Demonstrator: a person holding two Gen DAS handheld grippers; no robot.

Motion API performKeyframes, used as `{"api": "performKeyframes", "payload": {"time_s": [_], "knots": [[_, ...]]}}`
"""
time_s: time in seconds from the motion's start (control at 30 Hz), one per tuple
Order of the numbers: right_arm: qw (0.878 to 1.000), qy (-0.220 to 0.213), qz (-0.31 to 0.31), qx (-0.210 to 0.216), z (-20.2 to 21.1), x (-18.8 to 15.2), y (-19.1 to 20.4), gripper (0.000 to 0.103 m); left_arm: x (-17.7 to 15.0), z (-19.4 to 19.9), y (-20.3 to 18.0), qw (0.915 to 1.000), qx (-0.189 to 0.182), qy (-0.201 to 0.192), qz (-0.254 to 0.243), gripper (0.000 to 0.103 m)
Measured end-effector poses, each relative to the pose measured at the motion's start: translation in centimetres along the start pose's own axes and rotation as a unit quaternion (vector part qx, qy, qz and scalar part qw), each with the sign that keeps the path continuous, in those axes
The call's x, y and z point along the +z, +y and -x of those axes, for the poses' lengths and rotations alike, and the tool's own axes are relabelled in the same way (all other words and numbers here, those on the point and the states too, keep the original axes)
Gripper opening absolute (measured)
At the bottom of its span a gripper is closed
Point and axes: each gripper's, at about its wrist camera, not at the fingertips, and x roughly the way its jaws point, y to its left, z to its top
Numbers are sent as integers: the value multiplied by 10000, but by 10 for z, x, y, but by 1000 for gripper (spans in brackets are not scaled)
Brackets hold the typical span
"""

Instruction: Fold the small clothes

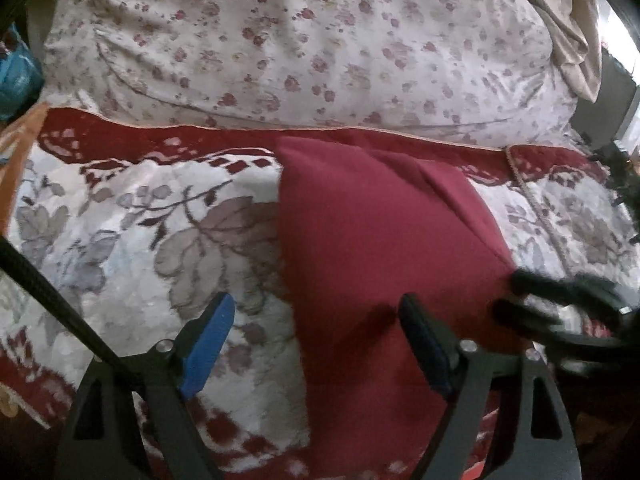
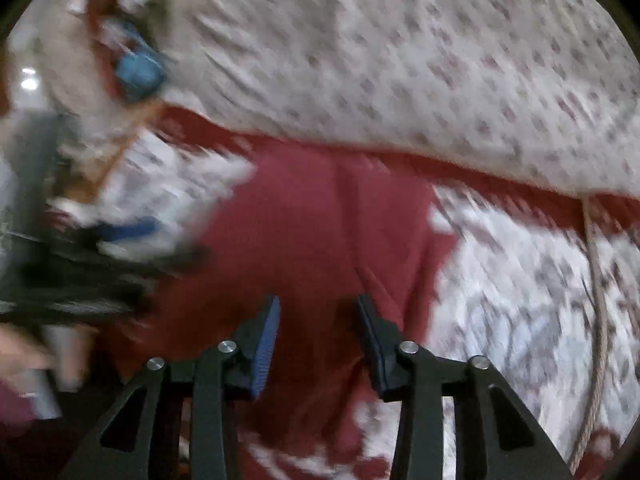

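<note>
Left gripper [image 1: 316,344]: jaws wide, empty, above the garment's left edge.
Right gripper [image 2: 316,344]: jaws apart, empty.
Red garment [image 1: 380,248]: folded, flat on floral blanket [image 1: 140,240].

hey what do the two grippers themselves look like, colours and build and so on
Both match. The left gripper and right gripper have black angular linkage frames with triangular cutouts and round silver pivot pins. Their fingers carry flat blue ribbed pads. A thin black rod crosses the left view; whether it is a cable is unclear. No markings show.
</note>
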Motion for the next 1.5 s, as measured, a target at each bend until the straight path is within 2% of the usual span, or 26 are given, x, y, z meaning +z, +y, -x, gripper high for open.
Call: {"api": "performKeyframes", "payload": {"time_s": [0.03,0.07,0.2,0.23,0.33,0.57,0.93,1.5], "knots": [[9999,111,-47,-99,-9,-6,-3,39,-1,2,0,10000,54,-51,21,83],[9999,31,-39,-155,-10,-11,-3,39,-3,4,1,9999,98,-119,48,83],[9998,-69,25,-196,4,-9,6,41,-4,13,3,9991,289,-296,120,83],[9997,-159,-42,-189,12,-7,7,46,-4,15,3,9988,333,-333,166,83],[9984,-409,-163,-342,30,-2,11,74,-3,22,5,9977,416,-454,288,85],[9930,-634,-336,-938,42,8,16,84,-2,32,2,9961,564,-558,373,87],[9893,-590,-683,-1148,35,13,13,91,-3,39,-2,9946,721,-697,277,88],[9897,-499,-724,-1133,25,19,13,92,1,37,0,9928,888,-730,344,88]]}}
